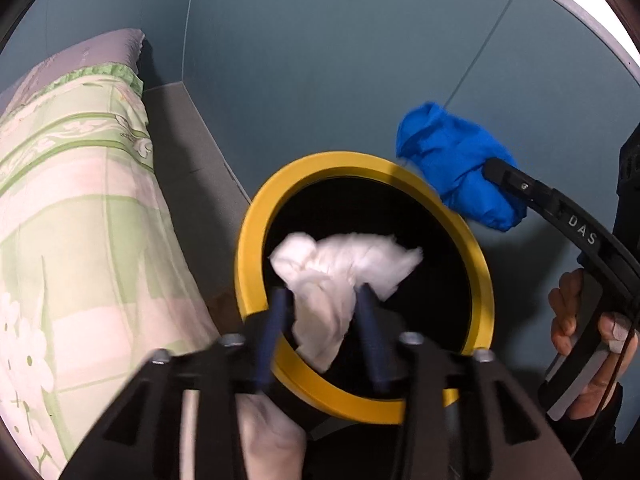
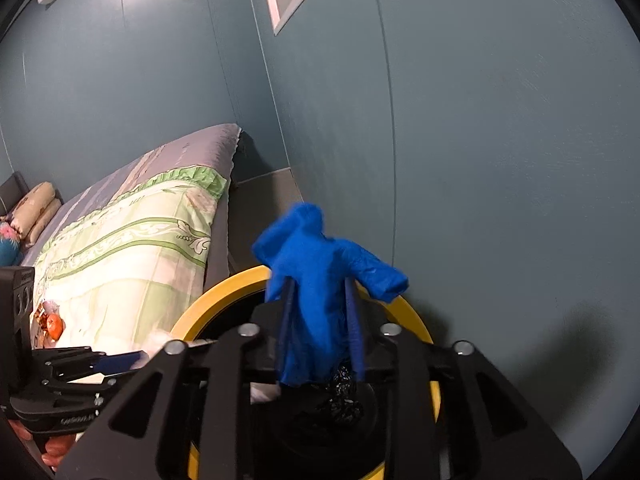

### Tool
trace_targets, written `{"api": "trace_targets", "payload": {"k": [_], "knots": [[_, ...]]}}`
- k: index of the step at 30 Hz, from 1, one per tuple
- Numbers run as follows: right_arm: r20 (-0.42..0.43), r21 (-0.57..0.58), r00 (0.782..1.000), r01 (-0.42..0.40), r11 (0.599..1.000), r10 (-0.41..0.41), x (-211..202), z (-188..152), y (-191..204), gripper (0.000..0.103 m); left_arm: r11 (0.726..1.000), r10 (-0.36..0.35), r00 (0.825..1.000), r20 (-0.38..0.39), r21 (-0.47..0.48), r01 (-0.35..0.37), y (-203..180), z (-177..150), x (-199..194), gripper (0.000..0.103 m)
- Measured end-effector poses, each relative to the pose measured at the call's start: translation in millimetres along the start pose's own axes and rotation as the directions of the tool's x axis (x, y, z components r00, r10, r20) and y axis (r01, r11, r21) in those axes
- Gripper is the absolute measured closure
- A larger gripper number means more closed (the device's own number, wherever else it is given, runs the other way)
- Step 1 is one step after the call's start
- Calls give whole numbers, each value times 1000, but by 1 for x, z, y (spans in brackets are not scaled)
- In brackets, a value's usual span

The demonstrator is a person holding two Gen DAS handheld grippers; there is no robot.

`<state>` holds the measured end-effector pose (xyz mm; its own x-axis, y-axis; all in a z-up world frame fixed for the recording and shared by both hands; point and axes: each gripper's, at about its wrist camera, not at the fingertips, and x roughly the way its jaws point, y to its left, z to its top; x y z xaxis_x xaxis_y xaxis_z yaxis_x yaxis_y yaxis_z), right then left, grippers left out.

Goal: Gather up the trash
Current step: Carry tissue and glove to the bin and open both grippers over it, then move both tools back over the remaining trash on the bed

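My left claw [image 1: 324, 300] stands partly apart over the round black bin with a yellow rim [image 1: 256, 216], a crumpled white tissue wad [image 1: 340, 272] between its fingers; I cannot tell whether the pads still press it. My right claw [image 2: 320, 300] has a crumpled blue glove-like wad [image 2: 320, 280] between its fingers above the same bin's rim; whether it is clamped I cannot tell. Only the left view shows my hand [image 1: 580, 320]. Only the right view shows two pillows [image 2: 34, 208] on the bed with green floral bedding [image 2: 132, 248]. One bin, two wads.
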<state>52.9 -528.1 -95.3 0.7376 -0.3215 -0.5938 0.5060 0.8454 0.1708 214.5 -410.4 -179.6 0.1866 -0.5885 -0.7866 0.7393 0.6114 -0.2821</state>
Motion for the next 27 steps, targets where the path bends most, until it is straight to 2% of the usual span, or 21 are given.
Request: {"api": "trace_targets", "payload": {"k": [2,4,11,17,20,22,27], "knots": [[7,5,1000,11,1000,-11,-1,0,-1,74,1000,-2,1000,13,1,2,1,0,-4,57],[7,13,1000,8,1000,-9,0,0,-1,67,1000,-12,1000,23,-10,12,3,1,-7,50],[19,3,1000,6,1000,-6,-3,4,8,67,999,2,997,72,-43,1,22,6,-32,49],[47,-33,999,-26,999,27,-18,9,32,66,997,32,991,132,-79,-22,47,3,-69,49],[60,-59,997,-55,997,58,-25,13,50,63,994,60,983,171,-100,-43,63,-1,-95,49],[70,-83,994,-77,994,82,-30,14,66,59,992,81,977,196,-116,-59,75,-5,-113,44],[77,-143,985,-140,980,152,-38,18,107,53,979,167,951,259,-159,-129,107,-22,-162,37]]}}
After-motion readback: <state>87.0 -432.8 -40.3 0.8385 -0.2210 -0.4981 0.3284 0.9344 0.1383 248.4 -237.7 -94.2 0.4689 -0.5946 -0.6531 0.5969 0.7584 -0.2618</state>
